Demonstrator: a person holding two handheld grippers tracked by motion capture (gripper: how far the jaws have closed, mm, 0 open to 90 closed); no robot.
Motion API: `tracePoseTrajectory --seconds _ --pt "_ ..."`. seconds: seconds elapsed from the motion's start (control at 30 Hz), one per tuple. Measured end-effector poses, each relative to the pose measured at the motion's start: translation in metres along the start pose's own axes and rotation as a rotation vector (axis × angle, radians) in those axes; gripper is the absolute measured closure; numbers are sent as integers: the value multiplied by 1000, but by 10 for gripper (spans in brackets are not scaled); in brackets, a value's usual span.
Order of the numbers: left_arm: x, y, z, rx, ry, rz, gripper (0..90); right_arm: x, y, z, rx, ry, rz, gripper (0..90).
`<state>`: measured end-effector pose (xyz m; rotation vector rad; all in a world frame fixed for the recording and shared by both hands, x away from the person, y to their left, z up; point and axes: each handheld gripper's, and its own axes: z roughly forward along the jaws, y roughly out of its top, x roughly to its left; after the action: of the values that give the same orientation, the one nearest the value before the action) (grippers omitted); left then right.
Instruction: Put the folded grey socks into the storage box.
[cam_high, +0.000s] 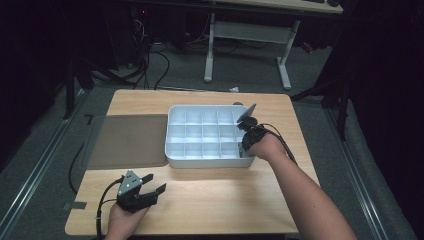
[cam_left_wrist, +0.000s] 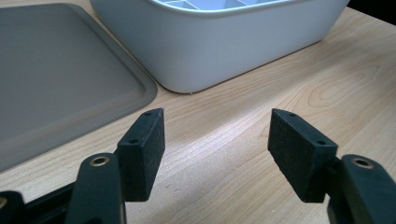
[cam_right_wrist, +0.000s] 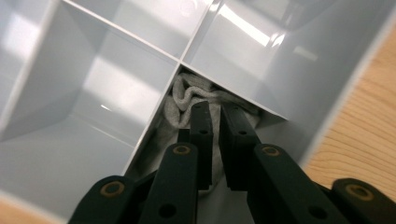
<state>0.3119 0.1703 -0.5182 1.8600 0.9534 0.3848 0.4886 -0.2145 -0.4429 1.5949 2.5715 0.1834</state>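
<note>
High view showed the person's right forearm reaching up from the bottom edge and across the wooden table (cam_high: 215, 200), its hand bent down over the near right corner of a white divided tray (cam_high: 175, 112). The right gripper (cam_high: 245, 141) pointed down into that corner compartment, the grey three-cornered plate on top tilted upward. The left hand (cam_high: 122, 220) lay near the table's front edge, well apart from the tray, holding the left gripper (cam_high: 152, 183) aimed toward the tray.

The tray was a shallow white box split by thin walls into rows of small square cells, standing at the middle of the table with a flat grey mat (cam_high: 127, 140) just beside it on the left. In the right gripper view, a crumpled pale grey cloth (cam_right_wrist: 180, 100) sat in the corner cell of the tray (cam_right_wrist: 84, 74), pressed against the divider walls.

The right gripper (cam_right_wrist: 216, 114) had its jaws drawn close together, with a strip of the cloth caught between them. In the left gripper view, the left gripper (cam_left_wrist: 217, 135) had its jaws spread wide over bare wood, holding nothing, with the tray's outer wall (cam_left_wrist: 219, 46) and the mat (cam_left_wrist: 60, 70) ahead.
</note>
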Motion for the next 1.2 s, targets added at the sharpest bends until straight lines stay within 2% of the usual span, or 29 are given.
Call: tracePoseTrajectory --seconds 0.07,0.17,0.37,0.43,0.53,0.6,0.73,0.8,0.97,1.07,1.2 --pt "0 0 0 4 1 2 367 -2 -3 -11 -39 27 27 825" --pt "0 -1 0 18 2 8 361 -2 -9 -24 -103 66 34 800" --pt "2 -4 0 53 11 4 350 1 -22 -33 -176 80 39 724" --pt "3 -4 -1 55 13 -3 349 1 -25 -34 -195 76 39 700" --pt "4 -4 -2 55 20 -8 348 0 -34 -38 -251 81 50 678" --pt "4 -4 -3 56 21 -6 346 1 -43 -41 -285 78 58 653" --pt "4 -6 -4 66 24 -9 341 1 -64 -46 -368 61 42 638" --pt "5 -7 -6 53 25 -24 338 0 -76 -47 -407 80 42 621" --pt "3 -8 -4 44 20 -23 338 -1 -112 -41 -524 54 7 587" --pt "2 -9 0 55 18 -13 338 -2 -137 -28 -591 59 28 581" --pt "0 -8 0 44 25 5 339 1 -170 -1 -688 61 51 569"
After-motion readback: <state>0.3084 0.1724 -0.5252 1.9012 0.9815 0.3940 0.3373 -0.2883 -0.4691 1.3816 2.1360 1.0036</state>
